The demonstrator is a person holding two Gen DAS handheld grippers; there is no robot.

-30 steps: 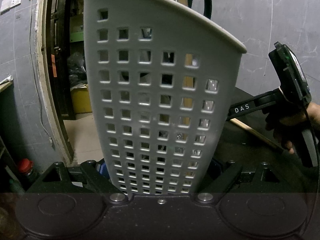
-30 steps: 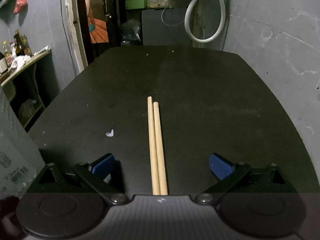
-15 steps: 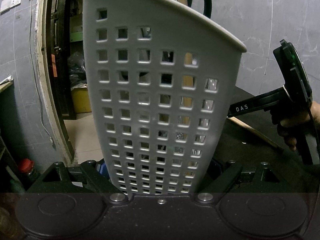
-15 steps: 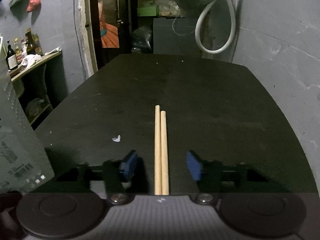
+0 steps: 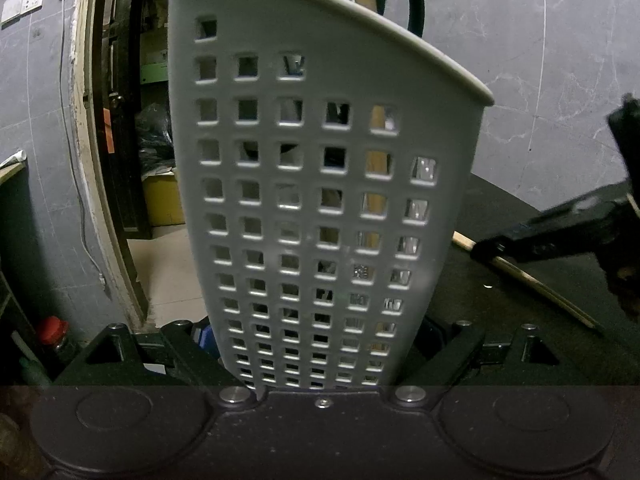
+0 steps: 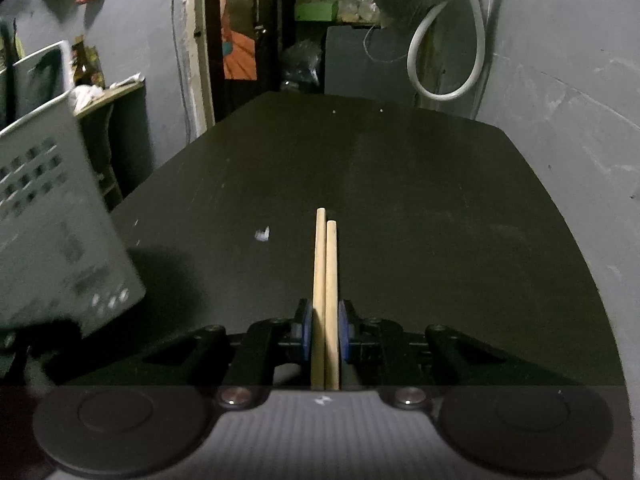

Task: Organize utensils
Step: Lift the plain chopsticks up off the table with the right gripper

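The left wrist camera sits behind the left tongs (image 5: pixel 320 344) and looks forward, very near the holder (image 5: pixel 320 200), which fills most of its picture. The right wrist camera looks along the right tongs (image 6: pixel 325 336), tilted down over the counter (image 6: pixel 440 220). Both views share the holder, the chopsticks (image 6: pixel 325 272) and the doorway (image 6: pixel 248 20) behind.

The basket (image 5: pixel 320 208) is standing on the table (image 6: pixel 420 200), left of the chopsticks (image 6: pixel 325 280). The chopsticks are lying side by side between the right gripper's (image 6: pixel 325 332) pads.
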